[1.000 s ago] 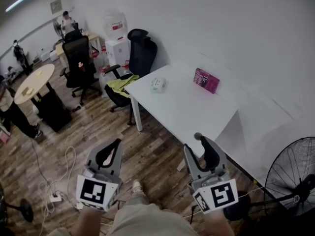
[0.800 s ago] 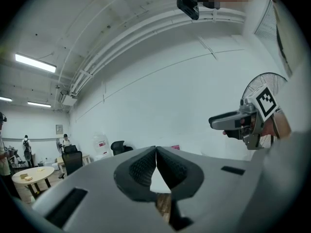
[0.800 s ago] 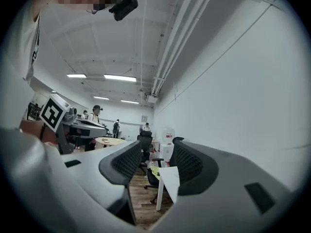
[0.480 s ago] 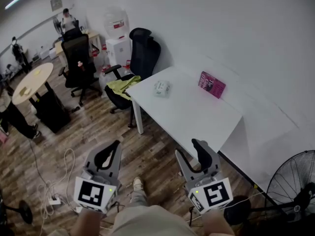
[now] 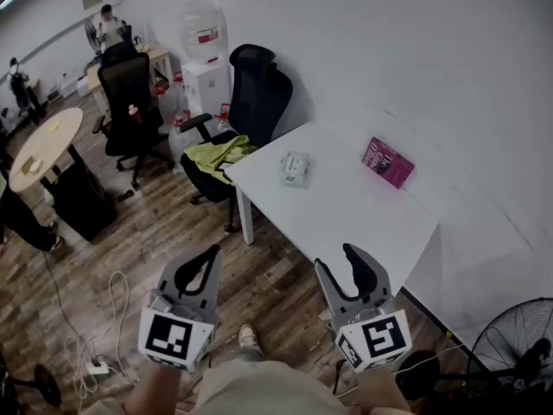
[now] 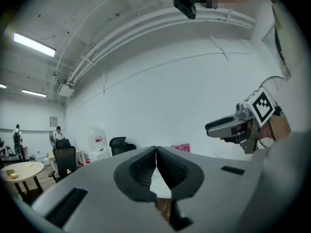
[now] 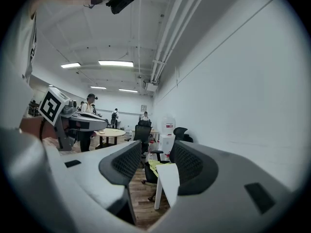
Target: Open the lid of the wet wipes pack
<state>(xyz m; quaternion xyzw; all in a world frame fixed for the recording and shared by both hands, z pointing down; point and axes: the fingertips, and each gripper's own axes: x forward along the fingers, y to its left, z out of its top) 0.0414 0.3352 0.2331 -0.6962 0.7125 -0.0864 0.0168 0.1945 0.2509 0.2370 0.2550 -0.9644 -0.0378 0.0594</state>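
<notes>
The wet wipes pack (image 5: 295,169), pale green and white, lies flat near the far left corner of the white table (image 5: 346,214). Both grippers hang over the wooden floor, short of the table's near edge and well apart from the pack. My left gripper (image 5: 210,251) (image 6: 156,150) is shut, its tips touching with nothing between them. My right gripper (image 5: 339,262) (image 7: 155,161) is open; its jaws have just been opening a little, and only the table's corner (image 7: 168,177) shows between them. The pack appears in neither gripper view.
A pink book (image 5: 388,162) lies at the table's far right by the wall. Two black office chairs (image 5: 255,93) and a water dispenser (image 5: 203,67) stand beyond the table's left end. A floor fan (image 5: 510,353) is at lower right. Cables (image 5: 95,335) lie on the floor at left.
Both grippers have travelled forward toward the table. In the head view the table, pack and book now sit lower and further right.
</notes>
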